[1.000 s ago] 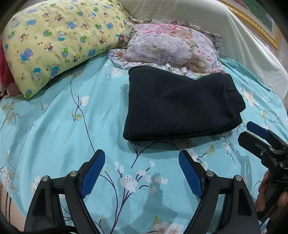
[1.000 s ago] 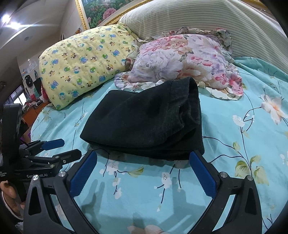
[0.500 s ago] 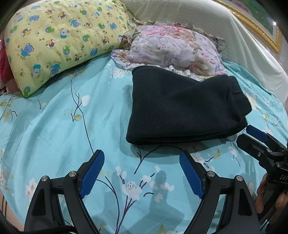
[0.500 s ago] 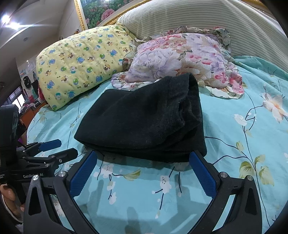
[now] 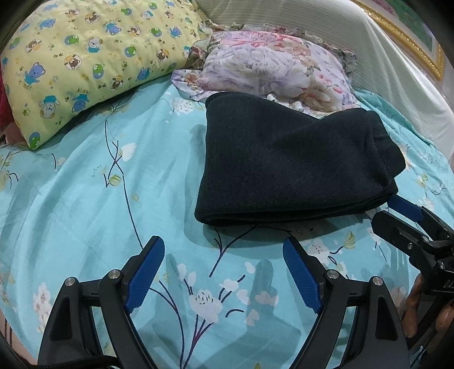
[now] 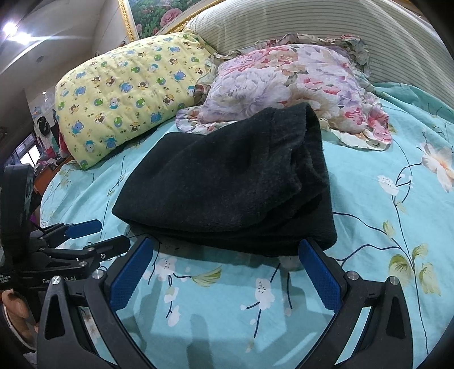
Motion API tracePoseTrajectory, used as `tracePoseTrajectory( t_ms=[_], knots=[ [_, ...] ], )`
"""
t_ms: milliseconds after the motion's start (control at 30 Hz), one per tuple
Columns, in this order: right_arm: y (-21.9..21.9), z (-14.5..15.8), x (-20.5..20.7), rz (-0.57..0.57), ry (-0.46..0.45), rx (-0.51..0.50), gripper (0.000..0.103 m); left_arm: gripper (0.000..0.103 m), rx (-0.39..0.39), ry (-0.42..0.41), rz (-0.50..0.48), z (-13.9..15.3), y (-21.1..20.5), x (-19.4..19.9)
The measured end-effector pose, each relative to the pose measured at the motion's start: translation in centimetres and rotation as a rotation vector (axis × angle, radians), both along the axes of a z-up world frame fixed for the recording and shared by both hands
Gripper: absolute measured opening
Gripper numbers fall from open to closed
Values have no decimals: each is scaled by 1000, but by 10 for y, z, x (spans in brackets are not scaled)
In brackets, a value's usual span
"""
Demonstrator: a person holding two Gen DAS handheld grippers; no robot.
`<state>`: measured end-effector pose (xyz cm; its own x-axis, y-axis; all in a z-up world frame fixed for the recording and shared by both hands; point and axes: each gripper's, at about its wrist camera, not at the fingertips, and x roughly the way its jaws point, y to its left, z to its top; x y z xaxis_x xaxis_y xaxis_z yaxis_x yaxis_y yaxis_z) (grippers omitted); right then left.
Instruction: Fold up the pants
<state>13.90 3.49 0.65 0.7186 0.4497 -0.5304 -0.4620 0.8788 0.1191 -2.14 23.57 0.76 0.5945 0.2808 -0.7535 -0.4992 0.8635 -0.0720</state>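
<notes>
Lying folded into a thick dark bundle on the turquoise flowered bed sheet (image 5: 85, 198), the black pants (image 5: 289, 167) are seen in the middle of the bed, and every other place is given from them. Just behind the pants, touching their far edge, a pillow with a pink and purple flower print (image 5: 278, 68) is seen; behind and to the left of the pants a yellow pillow printed with small bears (image 5: 85, 59) is laid, apart from them. A striped cushion (image 6: 326, 25) is set beyond both pillows. The left gripper (image 5: 224, 272) is held in front of the pants with its blue pads spread wide and nothing between them; only sheet is seen in the gap. The right gripper (image 6: 224, 266) is held at the near edge of the pants, likewise wide and empty, its right pad just beside the near right corner of the bundle; whether cloth is touched cannot be told. In the right wrist view the left gripper is seen to the left of the pants, near their folded corner.
</notes>
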Motion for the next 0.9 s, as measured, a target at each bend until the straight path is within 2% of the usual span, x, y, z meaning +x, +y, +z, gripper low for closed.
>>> tracePoseTrajectory(
  t_ms=[567,900],
  knots=[
    [4,0,2,11,6,0,102,86,-4,-2,2,-1,1,1],
    [0,3,1,1,-4,16,102,86,-6,-28,3,9,1,-3]
  ],
)
